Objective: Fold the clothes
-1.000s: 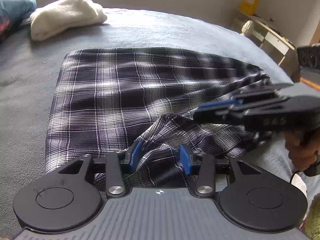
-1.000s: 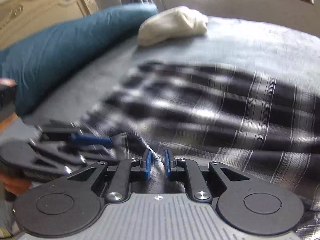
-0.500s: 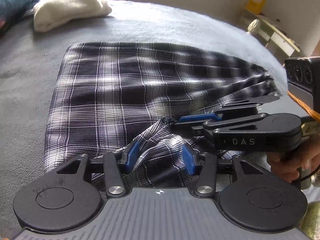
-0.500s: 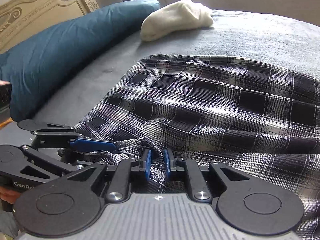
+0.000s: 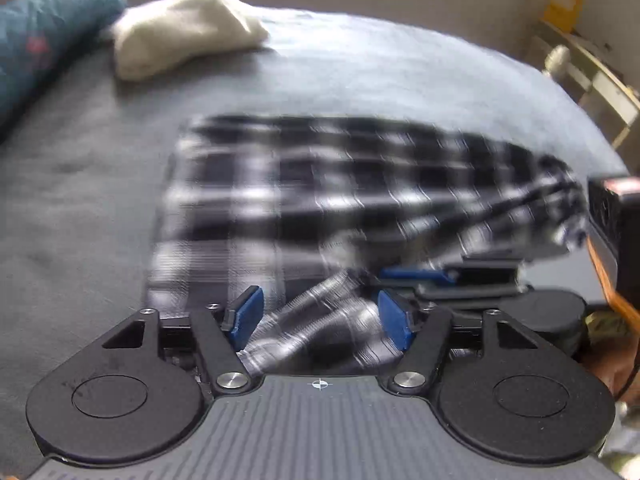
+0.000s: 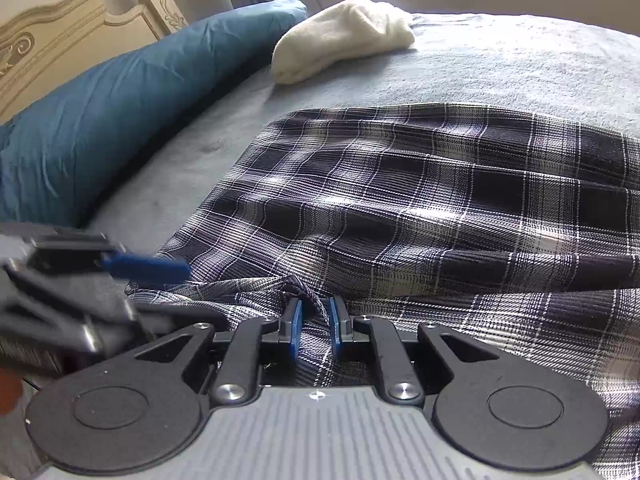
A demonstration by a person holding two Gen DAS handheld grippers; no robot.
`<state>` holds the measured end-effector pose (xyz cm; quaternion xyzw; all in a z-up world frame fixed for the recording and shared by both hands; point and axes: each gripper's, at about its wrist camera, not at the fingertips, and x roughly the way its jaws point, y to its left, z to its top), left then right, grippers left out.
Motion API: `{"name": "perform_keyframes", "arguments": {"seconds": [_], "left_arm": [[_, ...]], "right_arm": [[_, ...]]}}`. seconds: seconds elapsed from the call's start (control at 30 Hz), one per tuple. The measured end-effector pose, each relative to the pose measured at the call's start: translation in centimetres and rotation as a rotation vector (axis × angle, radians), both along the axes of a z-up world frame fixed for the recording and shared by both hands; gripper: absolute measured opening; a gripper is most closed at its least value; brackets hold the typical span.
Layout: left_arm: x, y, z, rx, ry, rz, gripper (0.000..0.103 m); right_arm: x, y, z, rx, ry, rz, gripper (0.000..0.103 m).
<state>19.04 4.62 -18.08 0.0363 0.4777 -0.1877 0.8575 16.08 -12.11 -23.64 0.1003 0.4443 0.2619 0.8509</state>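
Observation:
A dark plaid garment [image 5: 320, 184] [image 6: 440, 208] lies spread on the grey bed cover [image 5: 400, 80], blurred in the left wrist view. Its near edge is bunched up. My left gripper [image 5: 320, 320] has its jaws opening; a fold of plaid lies between the blue pads [image 5: 244, 316] and they stand off it. My right gripper [image 6: 315, 326] is shut on a pinch of the same bunched edge. The two grippers sit close, side by side: the right gripper [image 5: 420, 280] shows at the right of the left wrist view, the left gripper [image 6: 148, 268] at the left of the right wrist view.
A cream folded cloth [image 6: 344, 36] [image 5: 180, 32] lies at the far side of the bed beside a blue pillow [image 6: 120, 108]. A carved headboard [image 6: 60, 40] stands behind the pillow. Wooden furniture [image 5: 592, 76] stands past the bed's right edge. A hand [image 5: 612, 364] holds the right gripper.
The left gripper's jaws have spread apart off the plaid fold, and its view has lifted and blurred. The right gripper still pinches the bunched edge and has settled slightly lower.

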Motion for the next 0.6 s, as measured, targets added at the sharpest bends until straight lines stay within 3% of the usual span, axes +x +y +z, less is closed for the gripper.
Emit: {"name": "perform_keyframes", "arguments": {"seconds": [0.13,0.3,0.6], "left_arm": [[0.3,0.0,-1.4,0.09,0.03,0.047,0.066],[0.5,-0.2,-2.3,0.137,0.058,0.044,0.066],[0.6,-0.4,-2.7,0.167,0.064,0.039,0.067]], "right_arm": [[0.0,0.0,0.0,0.003,0.004,-0.003,0.015],[0.1,-0.2,-0.1,0.016,0.02,-0.009,0.015],[0.0,-0.2,-0.1,0.007,0.018,-0.009,0.015]]}}
